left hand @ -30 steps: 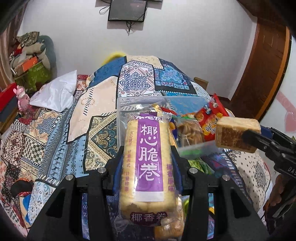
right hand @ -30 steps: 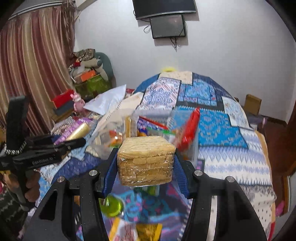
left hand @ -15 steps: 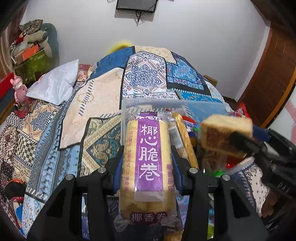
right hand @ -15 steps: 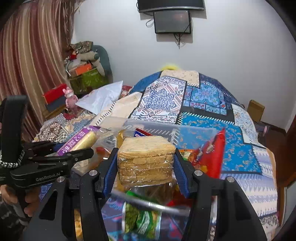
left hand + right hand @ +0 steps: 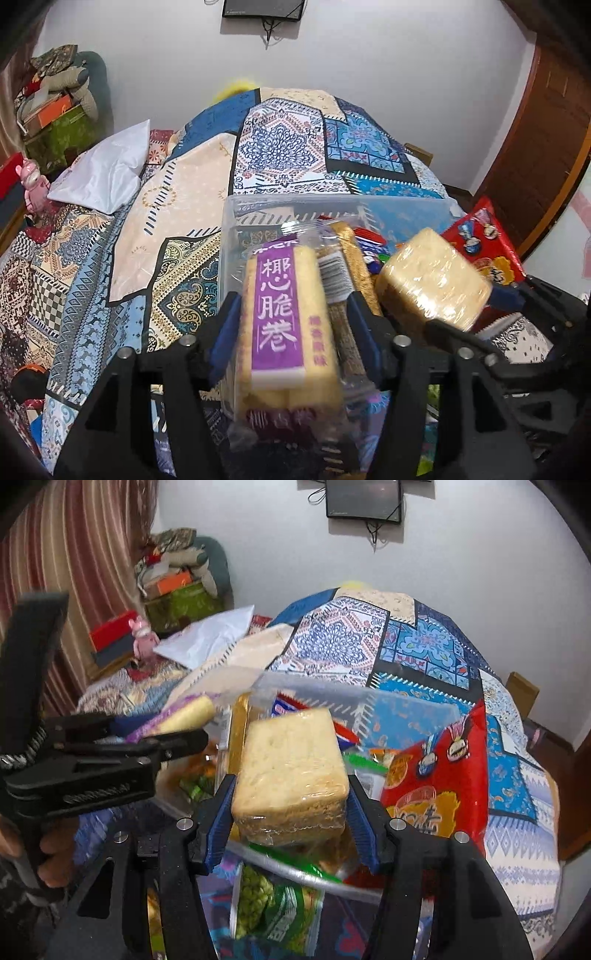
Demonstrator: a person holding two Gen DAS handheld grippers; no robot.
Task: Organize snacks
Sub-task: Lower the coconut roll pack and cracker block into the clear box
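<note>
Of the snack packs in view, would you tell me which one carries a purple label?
The long roll pack between the left gripper's opening jaws; the right gripper's clear-wrapped biscuit block has none.

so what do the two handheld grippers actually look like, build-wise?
Both match: matte black plastic bodies, two angular fingers with ribbed blue pads and silver screw heads along the tops. The left gripper shows this up close, as does the right gripper. Seen side-on from the right wrist view, the left one carries pale embossed lettering, too blurred to read, and a coiled spring at its rear.
</note>
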